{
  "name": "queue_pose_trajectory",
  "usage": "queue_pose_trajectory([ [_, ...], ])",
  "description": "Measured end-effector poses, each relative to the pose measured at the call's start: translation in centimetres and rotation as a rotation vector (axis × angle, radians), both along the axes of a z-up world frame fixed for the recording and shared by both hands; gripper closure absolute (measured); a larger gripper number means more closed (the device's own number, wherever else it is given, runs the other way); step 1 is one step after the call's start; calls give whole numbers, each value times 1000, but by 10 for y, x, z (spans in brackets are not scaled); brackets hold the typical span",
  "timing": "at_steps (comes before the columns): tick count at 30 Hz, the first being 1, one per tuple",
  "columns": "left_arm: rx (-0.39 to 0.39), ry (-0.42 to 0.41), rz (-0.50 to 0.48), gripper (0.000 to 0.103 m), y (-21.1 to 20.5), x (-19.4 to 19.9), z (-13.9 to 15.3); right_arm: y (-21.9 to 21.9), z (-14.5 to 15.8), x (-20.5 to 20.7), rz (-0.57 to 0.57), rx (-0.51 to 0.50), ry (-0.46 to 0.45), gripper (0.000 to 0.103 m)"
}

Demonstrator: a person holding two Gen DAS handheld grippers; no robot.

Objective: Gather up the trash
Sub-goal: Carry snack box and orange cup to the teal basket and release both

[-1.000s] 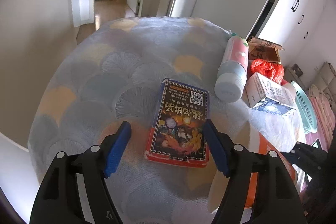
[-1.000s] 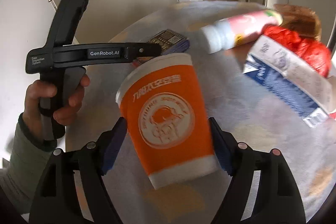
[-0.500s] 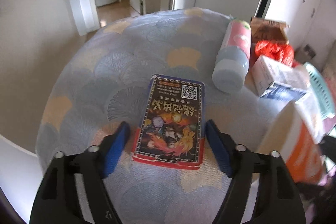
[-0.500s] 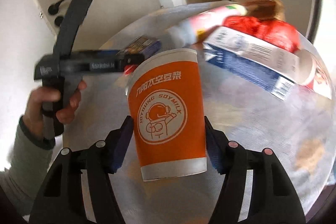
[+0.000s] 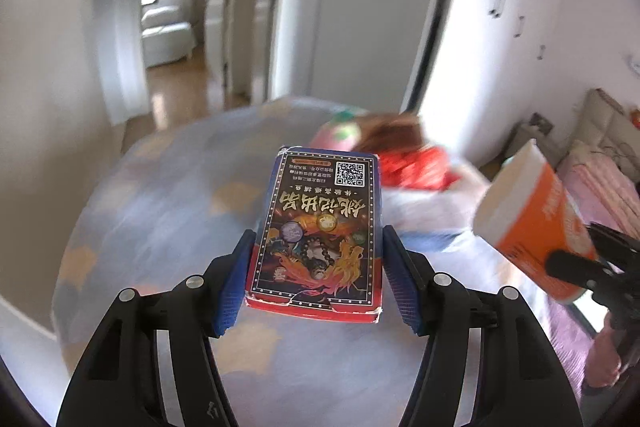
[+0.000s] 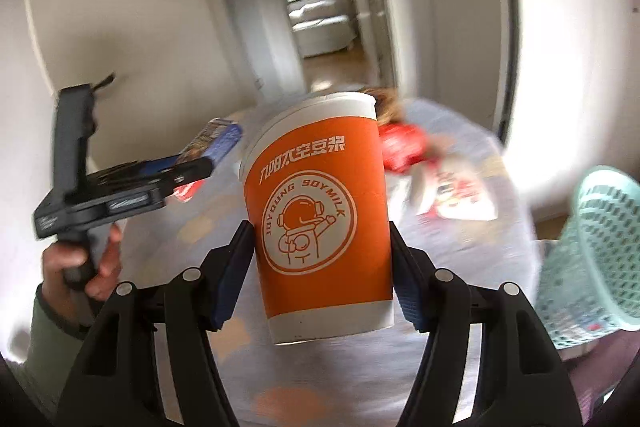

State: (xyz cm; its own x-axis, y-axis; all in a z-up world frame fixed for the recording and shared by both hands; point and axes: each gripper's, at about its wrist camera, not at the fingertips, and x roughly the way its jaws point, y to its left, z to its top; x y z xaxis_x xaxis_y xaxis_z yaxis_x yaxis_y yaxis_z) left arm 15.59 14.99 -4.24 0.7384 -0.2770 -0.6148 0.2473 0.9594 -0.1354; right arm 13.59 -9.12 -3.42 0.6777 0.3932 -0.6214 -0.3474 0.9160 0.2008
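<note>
My left gripper [image 5: 318,271] is shut on a flat card box [image 5: 320,227] with a dark printed face and red edge, and holds it lifted above the table. The box also shows in the right wrist view [image 6: 212,141], at the left. My right gripper [image 6: 320,263] is shut on an orange paper cup [image 6: 320,215] with a white rim, held upright above the table. The cup also shows tilted at the right of the left wrist view [image 5: 532,227].
The round table [image 5: 160,211] has a blue and orange patterned cloth. On its far side lie a pink bottle [image 5: 340,135], a red bag [image 5: 416,167] and a white carton [image 6: 460,199]. A teal mesh basket [image 6: 592,251] stands at the right.
My left gripper closed on the card box and lifted it off the table. My right gripper carried the cup up and to the right, bringing the basket into view.
</note>
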Motion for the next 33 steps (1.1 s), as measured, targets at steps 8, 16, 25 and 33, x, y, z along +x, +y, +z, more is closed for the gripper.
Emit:
queue_pose_trajectory([
  [8,-31,-56,-196,43,-110,15,28,-84,14,4,-227,22,-27,42],
  [16,-73,-2,-367,43,-226,44,17,-200,-8,17,-493,101,59,42],
  [25,-98,120,-512,43,-330,71,-14,-293,-29,22,-807,60,145,41],
  [33,-98,185,-550,39,-387,88,-48,-323,-45,31,-898,38,197,40],
])
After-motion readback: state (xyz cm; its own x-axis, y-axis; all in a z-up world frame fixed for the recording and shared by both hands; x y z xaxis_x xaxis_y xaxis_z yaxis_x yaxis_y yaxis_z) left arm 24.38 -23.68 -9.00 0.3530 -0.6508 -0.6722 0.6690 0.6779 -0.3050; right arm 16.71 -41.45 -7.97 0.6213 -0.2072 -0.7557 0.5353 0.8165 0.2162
